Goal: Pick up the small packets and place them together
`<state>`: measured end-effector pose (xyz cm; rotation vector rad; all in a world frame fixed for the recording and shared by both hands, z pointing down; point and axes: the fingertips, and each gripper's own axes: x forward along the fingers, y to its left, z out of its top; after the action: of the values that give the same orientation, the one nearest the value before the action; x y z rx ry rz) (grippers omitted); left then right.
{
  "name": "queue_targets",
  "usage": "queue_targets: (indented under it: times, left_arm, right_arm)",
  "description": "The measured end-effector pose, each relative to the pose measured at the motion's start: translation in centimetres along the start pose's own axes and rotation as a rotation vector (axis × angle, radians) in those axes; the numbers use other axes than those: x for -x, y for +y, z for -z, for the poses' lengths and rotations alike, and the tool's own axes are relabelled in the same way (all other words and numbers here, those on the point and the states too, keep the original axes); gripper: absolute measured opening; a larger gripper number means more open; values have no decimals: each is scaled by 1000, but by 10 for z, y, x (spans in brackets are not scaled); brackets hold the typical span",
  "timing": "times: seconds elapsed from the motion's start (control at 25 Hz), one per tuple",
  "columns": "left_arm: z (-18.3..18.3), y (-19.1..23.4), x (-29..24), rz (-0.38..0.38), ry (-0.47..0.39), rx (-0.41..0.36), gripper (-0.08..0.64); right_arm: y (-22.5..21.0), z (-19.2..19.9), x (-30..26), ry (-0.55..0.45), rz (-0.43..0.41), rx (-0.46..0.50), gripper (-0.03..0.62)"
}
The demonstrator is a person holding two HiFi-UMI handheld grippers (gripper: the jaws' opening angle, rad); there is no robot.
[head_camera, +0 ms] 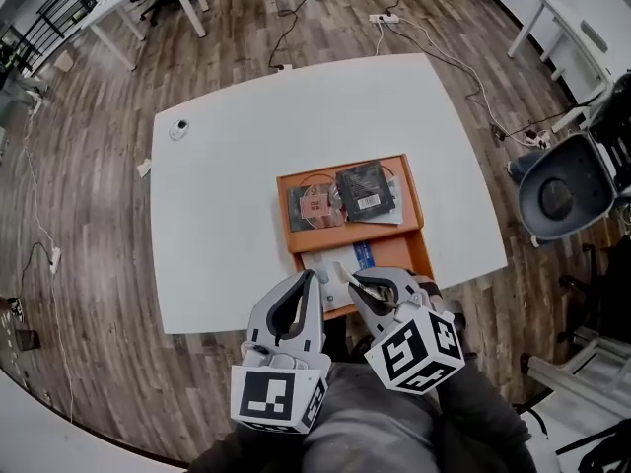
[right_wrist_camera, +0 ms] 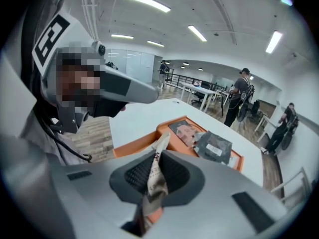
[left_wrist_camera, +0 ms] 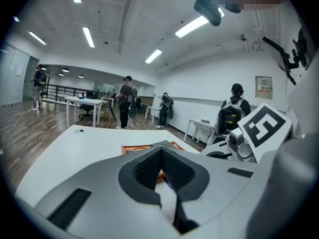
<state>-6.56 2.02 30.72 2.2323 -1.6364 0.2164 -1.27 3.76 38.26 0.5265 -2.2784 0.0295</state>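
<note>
An orange two-part tray (head_camera: 288,181) lies on the white table (head_camera: 227,195). Its far part holds a reddish packet (head_camera: 315,206) and a dark packet (head_camera: 367,192); the near part holds white and blue packets (head_camera: 347,257). My right gripper (head_camera: 356,284) hovers over the tray's near edge, shut on a small white printed packet (right_wrist_camera: 157,166) seen edge-on between its pads. Beyond it, the right gripper view shows the tray (right_wrist_camera: 133,146) and the dark packet (right_wrist_camera: 215,146). My left gripper (head_camera: 312,279) is beside it, jaws shut with nothing between them, and the tray (left_wrist_camera: 135,147) lies ahead of it.
A small round object (head_camera: 178,129) sits at the table's far left corner. A grey chair (head_camera: 562,193) stands to the right of the table. Cables and a power strip (head_camera: 383,18) lie on the wooden floor. Several people stand near distant desks (left_wrist_camera: 82,103).
</note>
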Motion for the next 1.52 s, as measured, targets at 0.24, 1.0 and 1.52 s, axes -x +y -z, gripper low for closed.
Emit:
queue_targets:
  times: [0.24, 1.0, 1.52]
  left_arm:
    - [-24, 51, -25, -65, -4, 27, -3]
    - [-19, 113, -81, -104, 74, 95, -3]
    - [-16, 85, -71, -91, 68, 65, -3]
  right_arm:
    - [-50, -73, -18, -129, 37, 13, 32]
    - [-99, -70, -101, 43, -8, 4, 202]
    - [-100, -57, -69, 3, 70, -4, 206]
